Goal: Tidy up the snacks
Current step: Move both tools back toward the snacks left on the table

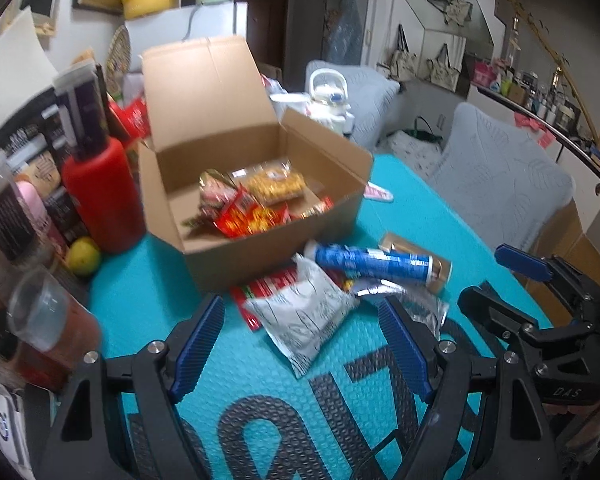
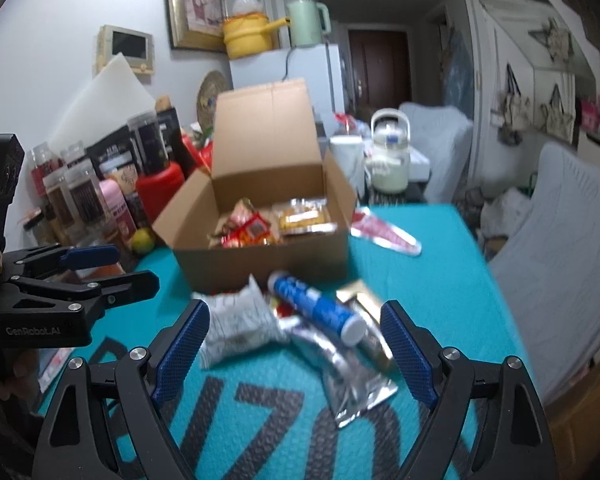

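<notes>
- Snacks lie heaped on the teal mat (image 1: 148, 304), just in front of the open cardboard box (image 1: 260, 256): a white crinkled packet (image 1: 304, 320), a blue tube (image 1: 364, 260) with a white cap, a silver foil pouch (image 2: 348, 376), a gold bar (image 1: 400, 244).
- More red and yellow packets (image 1: 256, 204) sit inside the box.
- Left gripper (image 1: 304, 354) and right gripper (image 2: 296, 354) both hover before the heap, jaws spread wide, gripping nothing.

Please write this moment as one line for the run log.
left gripper: open, empty | right gripper: open, empty | box: open, some snacks inside | blue tube, white packet, silver packet: on mat before box
</notes>
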Tool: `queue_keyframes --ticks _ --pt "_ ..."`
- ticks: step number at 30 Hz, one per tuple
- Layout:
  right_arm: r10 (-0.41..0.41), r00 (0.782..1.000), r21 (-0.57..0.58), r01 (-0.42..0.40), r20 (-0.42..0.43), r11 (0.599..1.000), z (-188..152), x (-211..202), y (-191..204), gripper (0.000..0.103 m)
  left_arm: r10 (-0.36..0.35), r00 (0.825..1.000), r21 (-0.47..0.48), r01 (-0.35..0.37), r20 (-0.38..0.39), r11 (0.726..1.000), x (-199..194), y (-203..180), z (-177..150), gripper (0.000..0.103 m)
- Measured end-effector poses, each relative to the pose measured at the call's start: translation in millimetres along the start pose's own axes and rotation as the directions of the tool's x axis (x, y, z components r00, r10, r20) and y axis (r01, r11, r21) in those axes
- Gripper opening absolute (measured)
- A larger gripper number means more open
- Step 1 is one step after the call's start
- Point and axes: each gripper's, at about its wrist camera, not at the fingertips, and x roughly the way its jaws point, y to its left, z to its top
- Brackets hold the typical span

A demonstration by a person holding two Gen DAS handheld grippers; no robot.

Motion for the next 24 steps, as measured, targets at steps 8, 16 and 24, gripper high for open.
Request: queue_keyframes --ticks 8,16,24 --pt "0.014 0.998 0.023 -0.012 -0.066 1.000 -29 19 -11 0.088 -0.036 0.999 -0.008 0.035 -0.040 0.999 27 4 -15 0.080" --pt "0.003 0.993 0.016 -0.001 -0.116 1.000 -41 42 -22 0.088 -0.056 0.995 -0.005 0.055 -0.084 0.998 56 5 -18 0.080" --pt "-0.010 0.986 0.024 0.015 -0.165 1.000 -40 66 -40 0.088 -0.055 0.993 0.055 0.061 -0.102 0.997 82 -2 -4 0.080"
